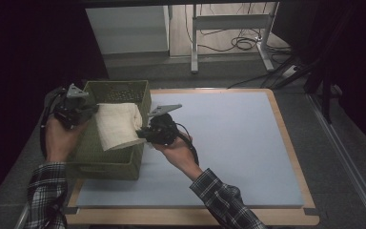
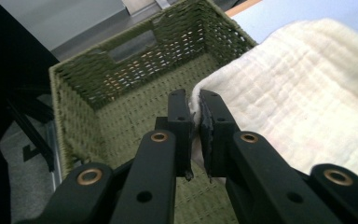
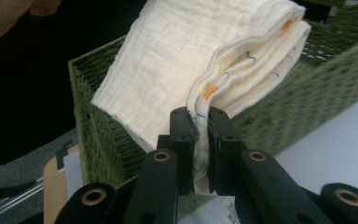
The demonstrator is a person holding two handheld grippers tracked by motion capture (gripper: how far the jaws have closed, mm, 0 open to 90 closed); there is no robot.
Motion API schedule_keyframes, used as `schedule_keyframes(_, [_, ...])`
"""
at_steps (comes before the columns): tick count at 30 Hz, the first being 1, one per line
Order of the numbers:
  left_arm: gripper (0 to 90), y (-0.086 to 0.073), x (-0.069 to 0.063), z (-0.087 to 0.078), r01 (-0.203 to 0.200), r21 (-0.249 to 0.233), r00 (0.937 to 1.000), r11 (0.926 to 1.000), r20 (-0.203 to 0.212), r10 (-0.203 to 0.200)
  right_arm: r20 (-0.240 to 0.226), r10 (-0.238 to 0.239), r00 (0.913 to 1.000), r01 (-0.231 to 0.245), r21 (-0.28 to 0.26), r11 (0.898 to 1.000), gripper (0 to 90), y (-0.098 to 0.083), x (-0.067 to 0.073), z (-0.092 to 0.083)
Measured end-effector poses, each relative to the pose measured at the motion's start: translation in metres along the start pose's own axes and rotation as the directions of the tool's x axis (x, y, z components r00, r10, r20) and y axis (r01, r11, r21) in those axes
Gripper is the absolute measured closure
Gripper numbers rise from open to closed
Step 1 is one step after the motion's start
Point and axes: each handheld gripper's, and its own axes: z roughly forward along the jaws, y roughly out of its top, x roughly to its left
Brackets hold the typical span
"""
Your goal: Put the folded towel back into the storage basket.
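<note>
While folded cloth spans basket crosswise — left gripper, right gripper each pinch opposite edge.

The green basket sits at the left side of the blue mat. A folded cloth lies across its top, so the way in from above is mostly blocked. Behind the cloth, the far part of the basket is open. To the right, the mat is wide and bare.
</note>
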Motion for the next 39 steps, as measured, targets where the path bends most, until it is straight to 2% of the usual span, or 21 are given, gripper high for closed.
schedule_keyframes(9, [83.7,-0.023,0.011,-0.001,0.01,0.03,0.9998,0.9995,-0.017,-0.009,-0.013,-0.013,0.9998,0.013,0.052,0.999,81.8,-0.001,0.027,0.04])
schedule_keyframes(11, [83.6,-0.029,0.015,0.0,0.02,0.036,0.9997,0.9992,-0.016,-0.019,-0.012,-0.014,0.9998,0.014,0.058,0.998,81.8,-0.001,0.029,0.044])
schedule_keyframes(14, [83.5,-0.041,0.022,0.001,0.036,0.049,0.9992,0.9981,-0.016,-0.036,-0.014,-0.014,0.9998,0.015,0.08,0.997,81.8,-0.003,0.037,0.061])
schedule_keyframes(22, [83.0,-0.061,0.032,0.005,0.069,0.069,0.9976,0.9953,-0.006,-0.068,-0.012,-0.019,0.9997,0.02,0.122,0.992,81.6,-0.006,0.051,0.086])
schedule_keyframes(29, [83.0,-0.063,0.025,0.021,0.055,0.093,0.9982,0.9941,0.019,-0.057,0.001,-0.04,0.9992,0.039,0.141,0.989,81.3,-0.01,0.054,0.088])
schedule_keyframes(32, [82.7,-0.061,0.016,0.034,0.037,0.112,0.9985,0.993,0.037,-0.041,0.019,-0.031,0.9993,0.028,0.149,0.988,81.3,-0.014,0.052,0.082])
schedule_keyframes(33, [82.6,-0.06,0.014,0.036,0.024,0.121,0.9987,0.9924,0.041,-0.029,0.024,-0.027,0.9994,0.023,0.153,0.988,81.3,-0.015,0.052,0.08])
schedule_keyframes(39, [82.0,-0.057,0.004,0.046,0.005,0.14,0.998,0.9902,0.061,-0.013,0.046,-0.015,0.9988,0.007,0.16,0.987,80.9,-0.022,0.053,0.07])
